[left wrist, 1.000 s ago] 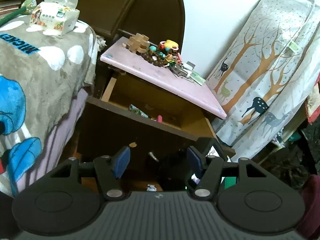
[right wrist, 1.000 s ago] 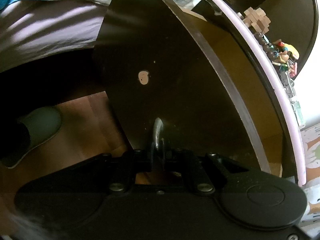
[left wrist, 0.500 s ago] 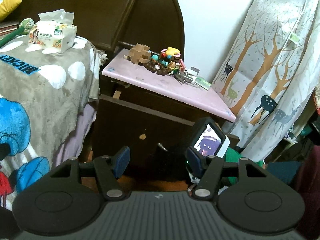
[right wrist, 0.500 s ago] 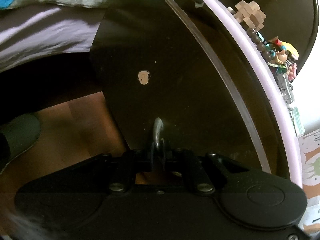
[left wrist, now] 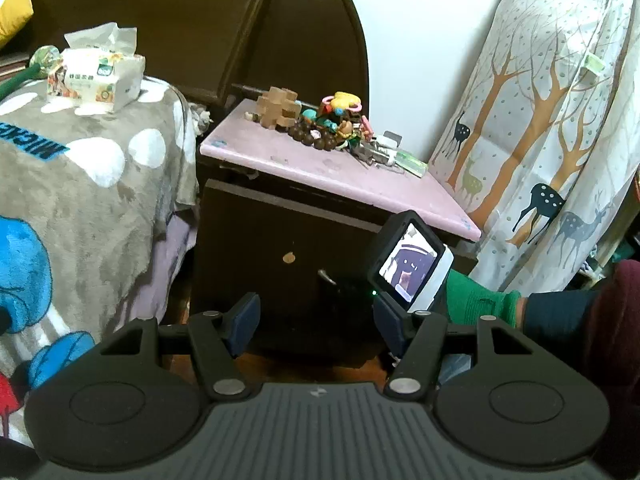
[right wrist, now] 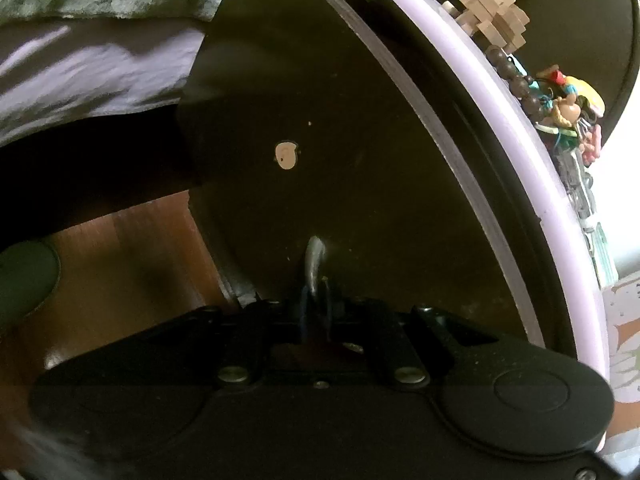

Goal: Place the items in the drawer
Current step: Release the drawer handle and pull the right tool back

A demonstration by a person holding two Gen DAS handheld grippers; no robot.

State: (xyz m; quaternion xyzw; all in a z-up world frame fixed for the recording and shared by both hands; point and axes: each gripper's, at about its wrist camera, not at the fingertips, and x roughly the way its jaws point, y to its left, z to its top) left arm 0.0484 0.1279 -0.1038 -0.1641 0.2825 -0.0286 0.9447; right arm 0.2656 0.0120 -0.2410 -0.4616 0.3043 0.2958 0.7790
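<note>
The right hand-held gripper [right wrist: 316, 308] is pinched tight on the metal handle [right wrist: 314, 260] of the dark drawer [right wrist: 360, 168], whose front sits flush under the pink surface [left wrist: 320, 164]. The left hand-held gripper [left wrist: 316, 320] hangs back with its fingers spread wide, holding nothing. The wooden puzzle [left wrist: 279, 107], beads [left wrist: 308, 136] and toy keychains [left wrist: 342, 116] sit piled on that surface.

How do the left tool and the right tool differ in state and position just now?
The left tool is open and holds nothing; the right tool is shut on the drawer handle. The left tool hangs back from the drawer front; the right tool is close against it. Both face the same dark cabinet.
</note>
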